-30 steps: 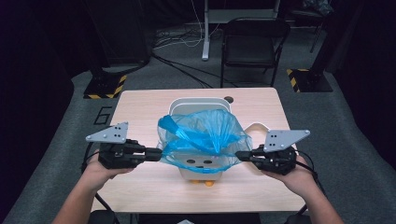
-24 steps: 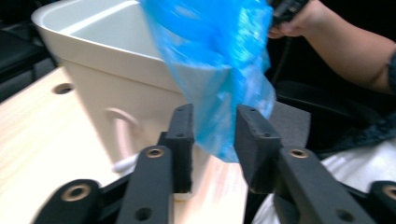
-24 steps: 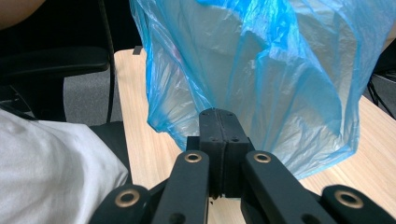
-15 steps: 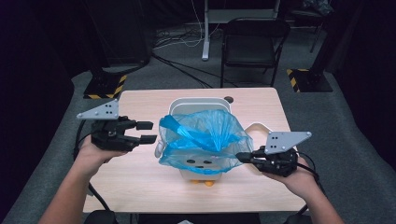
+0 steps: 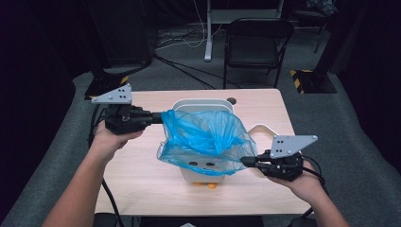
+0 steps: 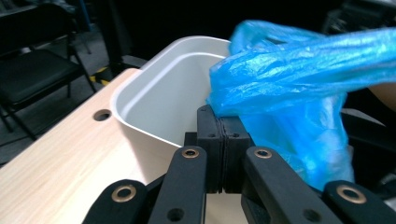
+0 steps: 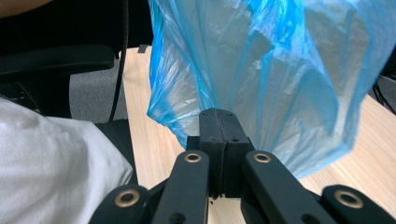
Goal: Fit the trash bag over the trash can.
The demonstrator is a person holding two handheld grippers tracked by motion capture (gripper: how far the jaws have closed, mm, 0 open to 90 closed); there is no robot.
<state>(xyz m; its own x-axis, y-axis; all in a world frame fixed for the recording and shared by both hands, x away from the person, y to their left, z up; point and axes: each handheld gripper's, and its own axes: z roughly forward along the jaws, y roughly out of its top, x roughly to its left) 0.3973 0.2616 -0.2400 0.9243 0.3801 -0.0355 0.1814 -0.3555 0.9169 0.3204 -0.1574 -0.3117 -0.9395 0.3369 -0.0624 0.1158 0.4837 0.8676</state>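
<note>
Stretching a blue bag over the white bin on the table — 2 grippers pinch it: left gripper, jaws just closed, clamps the far-left edge; right gripper clamps the near-right edge.

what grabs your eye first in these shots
A bright blue plastic bag is stretched over a white bin mid-table. The left gripper pinches the bag's far-left edge, jaws having just closed on it. The right gripper clamps its near-right edge.
</note>
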